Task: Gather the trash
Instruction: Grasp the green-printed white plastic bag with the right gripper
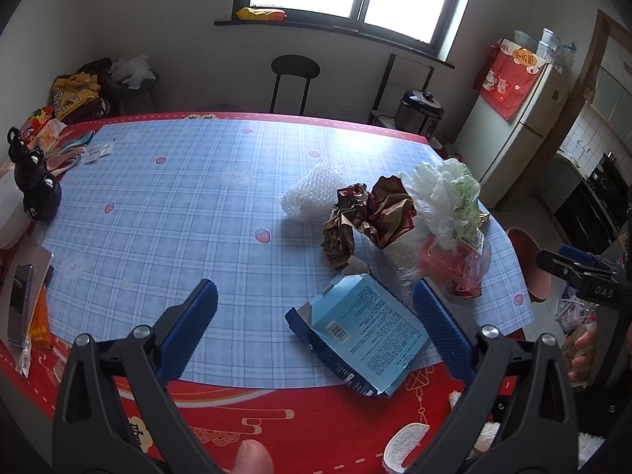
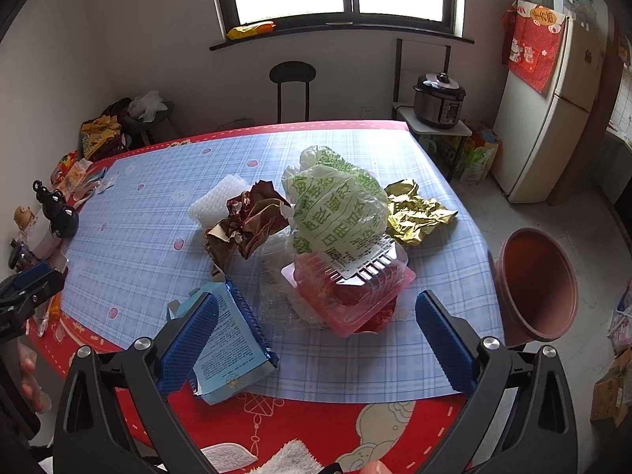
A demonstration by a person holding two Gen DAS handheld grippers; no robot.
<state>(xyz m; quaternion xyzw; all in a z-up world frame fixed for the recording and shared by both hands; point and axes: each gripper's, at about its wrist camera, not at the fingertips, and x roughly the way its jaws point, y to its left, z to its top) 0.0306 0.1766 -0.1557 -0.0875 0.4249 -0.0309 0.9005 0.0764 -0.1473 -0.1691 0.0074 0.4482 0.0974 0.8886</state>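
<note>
From the left wrist, the left claw [image 1: 315, 308] hung wide open over the near part of the bench [image 1: 166, 197], holding nothing. Its right finger lay just beside the flattened blue box [image 1: 363, 331], which sat at the near edge of the checked cloth. Beyond it the trash was bunched together: brown wrapper [image 1: 367, 217], white foam net [image 1: 312, 191], white bag [image 1: 442, 193] and a pink tray [image 1: 454, 264] under it. Heaped like that, it was probably meant to be taken piece by piece. The right claw [image 1: 572, 264] showed at the right margin, off the bench edge.

From the right wrist, the right claw [image 2: 317, 316] was also spread wide and empty, aimed at the pink tray [image 2: 351, 300] between its fingers, the bag [image 2: 335, 205] resting on top. The box [image 2: 229, 339] lay by its left finger, a gold wrapper [image 2: 414, 213] behind the heap. A brown bin [image 2: 537, 284] stood just off the bench's right side, likely placed there to receive the trash.
</note>
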